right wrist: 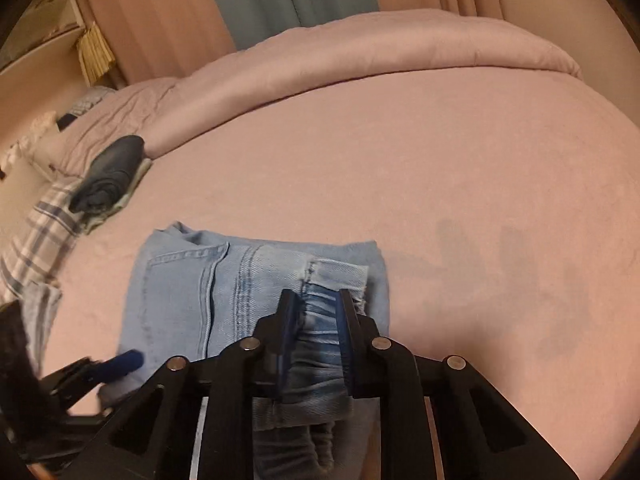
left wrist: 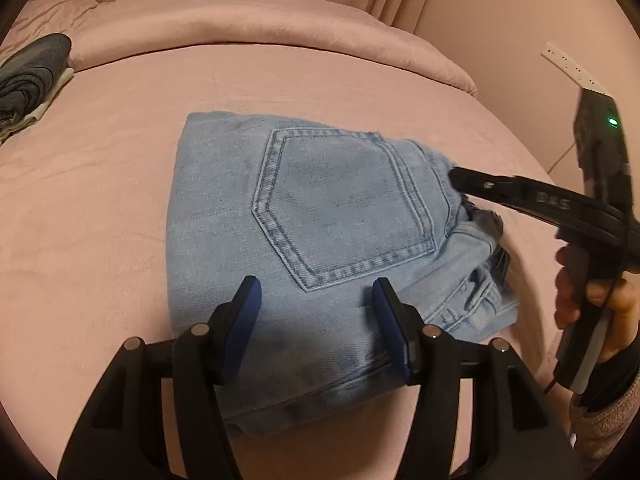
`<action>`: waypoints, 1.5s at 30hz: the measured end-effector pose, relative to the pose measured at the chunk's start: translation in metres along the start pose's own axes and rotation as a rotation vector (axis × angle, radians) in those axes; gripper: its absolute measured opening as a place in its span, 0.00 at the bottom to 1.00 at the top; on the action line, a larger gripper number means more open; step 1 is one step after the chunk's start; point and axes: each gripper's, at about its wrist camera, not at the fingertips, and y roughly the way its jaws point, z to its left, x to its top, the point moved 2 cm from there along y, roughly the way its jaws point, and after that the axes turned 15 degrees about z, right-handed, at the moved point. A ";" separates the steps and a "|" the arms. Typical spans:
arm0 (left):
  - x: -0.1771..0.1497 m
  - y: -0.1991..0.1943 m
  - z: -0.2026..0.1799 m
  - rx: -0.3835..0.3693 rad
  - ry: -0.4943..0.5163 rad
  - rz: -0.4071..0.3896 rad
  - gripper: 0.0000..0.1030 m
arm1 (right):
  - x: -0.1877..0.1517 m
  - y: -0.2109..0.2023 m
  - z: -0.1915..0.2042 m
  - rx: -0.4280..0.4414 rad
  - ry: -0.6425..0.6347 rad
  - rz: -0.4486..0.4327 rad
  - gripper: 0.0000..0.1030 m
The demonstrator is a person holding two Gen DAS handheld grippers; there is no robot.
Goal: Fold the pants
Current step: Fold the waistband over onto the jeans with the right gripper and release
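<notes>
Denim pants (left wrist: 320,216): left tool (left wrist: 316,292) gapes above; right tool (right wrist: 316,300) pinches waistband.

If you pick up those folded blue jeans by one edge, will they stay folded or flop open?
The folded light-blue denim jeans would probably flop open: they lie in loose layers with nothing holding them. The right gripper already bunches the waistband, so the cloth looks soft. Stacked denim likely feels heavyish.

One pair of light blue jeans (left wrist: 320,216) lies folded on one pink bed (left wrist: 120,200). Two tools are here, the left tool (left wrist: 316,320) and the right tool (right wrist: 318,320). One dark folded garment (left wrist: 32,68) sits near one rolled pink duvet (left wrist: 260,24).
</notes>
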 end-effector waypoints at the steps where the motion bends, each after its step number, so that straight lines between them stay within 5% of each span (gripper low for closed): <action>1: 0.000 0.000 0.003 -0.012 -0.005 0.002 0.55 | -0.002 -0.007 0.001 0.005 -0.005 -0.013 0.19; 5: 0.000 -0.001 0.008 -0.027 -0.005 -0.003 0.55 | -0.025 -0.037 0.026 0.019 -0.142 -0.104 0.19; 7: -0.001 -0.001 0.008 -0.032 -0.004 -0.007 0.55 | -0.039 -0.033 0.040 0.029 -0.200 -0.063 0.19; 10: -0.001 -0.005 0.014 -0.081 -0.027 -0.011 0.56 | -0.068 -0.001 0.047 -0.072 -0.296 0.028 0.18; 14: -0.007 -0.025 0.028 -0.147 -0.097 -0.044 0.56 | -0.070 -0.007 0.052 -0.079 -0.308 0.007 0.18; 20: -0.038 -0.046 0.065 -0.157 -0.217 -0.073 0.58 | -0.044 -0.030 0.069 0.160 -0.306 -0.002 0.36; 25: -0.050 -0.037 0.075 -0.243 -0.289 -0.042 0.56 | -0.001 0.000 0.111 0.230 -0.336 0.025 0.39; 29: -0.049 -0.036 0.073 -0.295 -0.297 -0.028 0.43 | 0.034 0.028 0.139 0.212 -0.344 0.094 0.39; 35: -0.044 -0.029 0.073 -0.329 -0.297 -0.019 0.41 | 0.076 0.093 0.166 0.098 -0.337 0.247 0.39; 42: -0.052 -0.032 0.071 -0.318 -0.271 -0.034 0.37 | 0.075 0.130 0.179 -0.066 -0.434 0.348 0.29; 45: -0.054 -0.031 0.068 -0.324 -0.273 -0.034 0.37 | 0.079 0.129 0.175 -0.052 -0.382 0.346 0.26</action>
